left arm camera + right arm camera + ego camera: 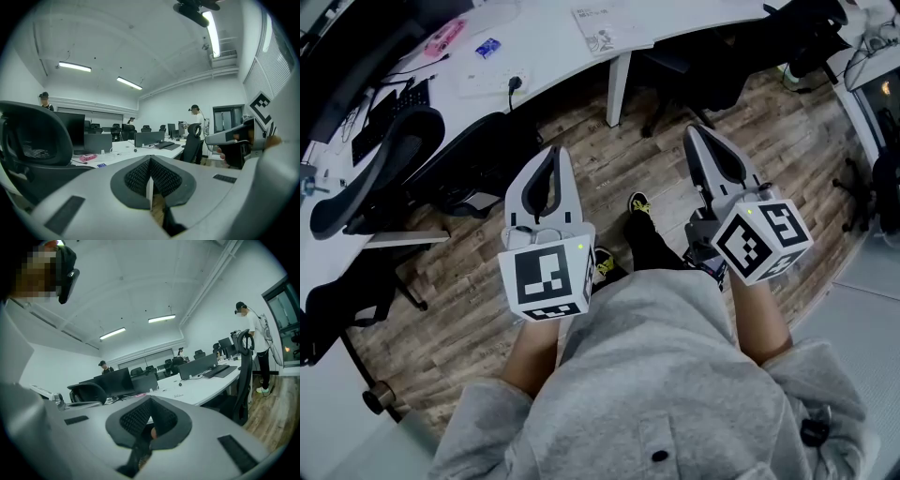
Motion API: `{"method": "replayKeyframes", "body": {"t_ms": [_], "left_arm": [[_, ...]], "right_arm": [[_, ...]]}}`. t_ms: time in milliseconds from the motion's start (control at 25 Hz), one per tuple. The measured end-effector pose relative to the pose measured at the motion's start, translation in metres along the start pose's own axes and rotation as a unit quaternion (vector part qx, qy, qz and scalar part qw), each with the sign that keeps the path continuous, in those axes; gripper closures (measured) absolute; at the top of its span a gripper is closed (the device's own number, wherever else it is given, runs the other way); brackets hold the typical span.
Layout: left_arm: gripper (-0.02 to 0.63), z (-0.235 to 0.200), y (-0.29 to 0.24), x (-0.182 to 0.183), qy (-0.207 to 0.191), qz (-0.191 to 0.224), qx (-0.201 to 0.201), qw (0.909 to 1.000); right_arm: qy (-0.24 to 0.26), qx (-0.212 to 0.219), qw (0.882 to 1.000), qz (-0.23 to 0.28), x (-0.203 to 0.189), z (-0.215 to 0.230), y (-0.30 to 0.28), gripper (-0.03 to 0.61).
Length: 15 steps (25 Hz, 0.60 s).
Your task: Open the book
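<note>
- Left gripper (555,153): tongs pressed together with nothing between them, held level over the wooden floor (469,309)
- Right gripper (697,131): tongs also pressed together and empty, beside the left one
- Book (605,28): lies flat and closed on the white desk (544,56), well ahead of both grippers, touched by neither
</note>
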State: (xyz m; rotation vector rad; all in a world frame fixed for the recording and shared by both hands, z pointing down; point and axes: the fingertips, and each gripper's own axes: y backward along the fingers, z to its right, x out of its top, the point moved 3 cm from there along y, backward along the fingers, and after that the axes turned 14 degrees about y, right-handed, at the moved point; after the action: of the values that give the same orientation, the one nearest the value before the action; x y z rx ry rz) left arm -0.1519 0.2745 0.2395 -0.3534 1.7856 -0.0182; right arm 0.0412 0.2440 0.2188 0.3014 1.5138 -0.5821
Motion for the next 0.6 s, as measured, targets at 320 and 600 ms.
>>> {"method": "replayKeyframes", "body": {"t_ms": [320, 600], "left_arm": [[0.606, 0.002, -0.032, 0.007, -0.003, 0.002, 0.004, 1.0], [0.606, 0.008, -0.079, 0.01, -0.009, -0.007, 0.007, 0.9999]], "right_arm": [[0.007, 0.01, 1.0, 0.007, 0.003, 0.023, -0.022, 0.552], [-0.007, 0.006, 1.0, 0.005, 0.002, 0.064, -0.05, 0.552]]}}
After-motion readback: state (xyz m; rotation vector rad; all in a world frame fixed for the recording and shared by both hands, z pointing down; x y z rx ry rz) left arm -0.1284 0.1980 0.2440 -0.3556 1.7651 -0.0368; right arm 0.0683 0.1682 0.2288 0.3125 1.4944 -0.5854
